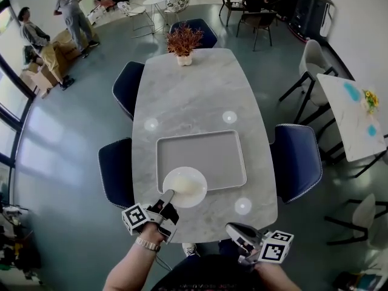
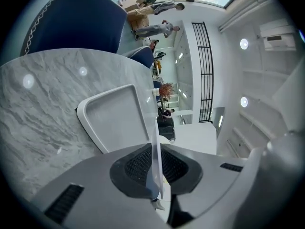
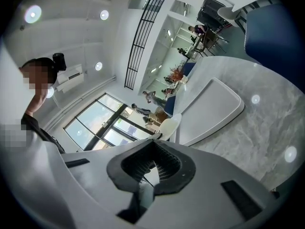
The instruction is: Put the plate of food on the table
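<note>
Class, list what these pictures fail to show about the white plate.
- What food it carries: in the head view the plate is too small and pale.
- Its top: the left gripper view shows it edge-on in the left gripper.
- Whether it rests on the tray or hangs above it: no view settles that.

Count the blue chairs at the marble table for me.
4 chairs: one at the far end behind the plant, two along the left edge of the table in the head view, one at its right. Any at the near end would be hidden.
</note>
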`<state>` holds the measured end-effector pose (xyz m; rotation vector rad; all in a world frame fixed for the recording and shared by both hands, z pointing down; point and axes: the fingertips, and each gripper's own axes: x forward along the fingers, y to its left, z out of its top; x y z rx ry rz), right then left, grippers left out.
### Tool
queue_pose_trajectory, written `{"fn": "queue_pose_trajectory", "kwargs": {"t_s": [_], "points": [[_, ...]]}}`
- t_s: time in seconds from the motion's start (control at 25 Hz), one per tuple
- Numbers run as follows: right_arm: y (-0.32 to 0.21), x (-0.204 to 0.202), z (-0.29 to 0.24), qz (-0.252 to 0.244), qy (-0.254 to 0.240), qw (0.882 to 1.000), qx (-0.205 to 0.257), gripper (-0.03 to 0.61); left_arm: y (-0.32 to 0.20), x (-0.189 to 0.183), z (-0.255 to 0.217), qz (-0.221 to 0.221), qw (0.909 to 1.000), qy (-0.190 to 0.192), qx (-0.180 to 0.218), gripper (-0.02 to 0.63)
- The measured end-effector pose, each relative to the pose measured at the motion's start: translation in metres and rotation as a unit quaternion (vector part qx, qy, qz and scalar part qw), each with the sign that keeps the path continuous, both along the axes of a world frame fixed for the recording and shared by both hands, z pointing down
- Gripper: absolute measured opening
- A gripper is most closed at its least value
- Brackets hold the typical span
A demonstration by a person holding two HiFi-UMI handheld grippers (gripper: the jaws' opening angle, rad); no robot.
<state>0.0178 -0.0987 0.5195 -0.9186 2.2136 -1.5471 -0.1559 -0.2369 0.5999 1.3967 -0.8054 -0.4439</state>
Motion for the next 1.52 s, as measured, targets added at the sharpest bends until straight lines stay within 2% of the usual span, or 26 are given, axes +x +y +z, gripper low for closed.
{"fn": "queue_pose_trajectory", "kwargs": {"t_s": [0.36, 0.92, 1.2, 1.4, 1.52], "points": [[-0.015, 0.029, 0.011, 0.015, -0.009, 1.0, -0.019, 0.012, -0.057, 0.028, 0.046, -0.041, 0.9967, -0.054, -0.045, 0.037], [-0.034, 0.059, 0.031, 0.028, -0.025, 0.998, -0.053, 0.012, -0.103, 0.047, 0.085, -0.051, 0.9892, -0.11, -0.083, 0.037], [-0.038, 0.066, 0.037, 0.03, -0.032, 0.997, -0.061, 0.012, -0.114, 0.051, 0.094, -0.046, 0.9868, -0.129, -0.086, 0.035], [-0.038, 0.073, 0.038, 0.036, -0.034, 0.997, -0.064, 0.011, -0.116, 0.048, 0.106, -0.026, 0.9775, -0.186, -0.097, 0.035], [-0.039, 0.075, 0.039, 0.038, -0.036, 0.997, -0.063, 0.012, -0.115, 0.048, 0.11, -0.015, 0.973, -0.207, -0.1, 0.035]]}}
